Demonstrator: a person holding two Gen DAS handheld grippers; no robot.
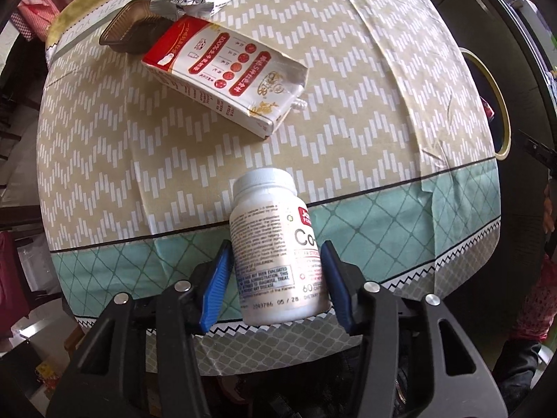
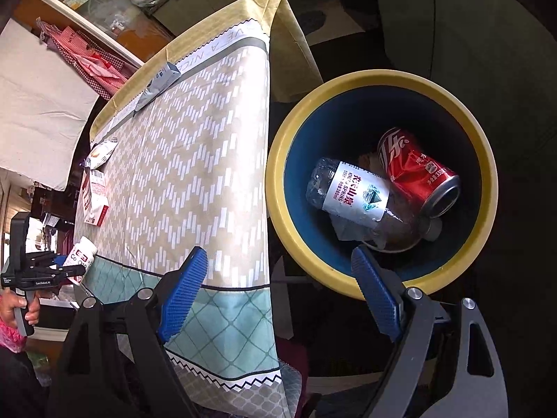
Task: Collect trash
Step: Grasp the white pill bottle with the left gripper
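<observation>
A white pill bottle (image 1: 264, 209) with a white cap stands between the blue pads of my left gripper (image 1: 276, 254), near the table's front edge; both pads press on its sides. From the right wrist view the same bottle (image 2: 81, 256) shows tilted in that gripper at the table's near left corner. My right gripper (image 2: 278, 261) hangs open and holds nothing, over the gap between the table edge and a yellow-rimmed blue bin (image 2: 484, 160). Inside the bin lie a clear water bottle (image 2: 351, 195), a red cola can (image 2: 417, 170) and crumpled paper.
On the patterned tablecloth (image 1: 348, 104) lie a red-and-white carton (image 1: 222, 76), a brown plastic tray (image 1: 128, 31) and a crumpled wrapper (image 1: 195, 0). A grey carton (image 2: 160, 83) lies at the far edge. A person's hand (image 2: 21, 310) holds the left gripper's handle.
</observation>
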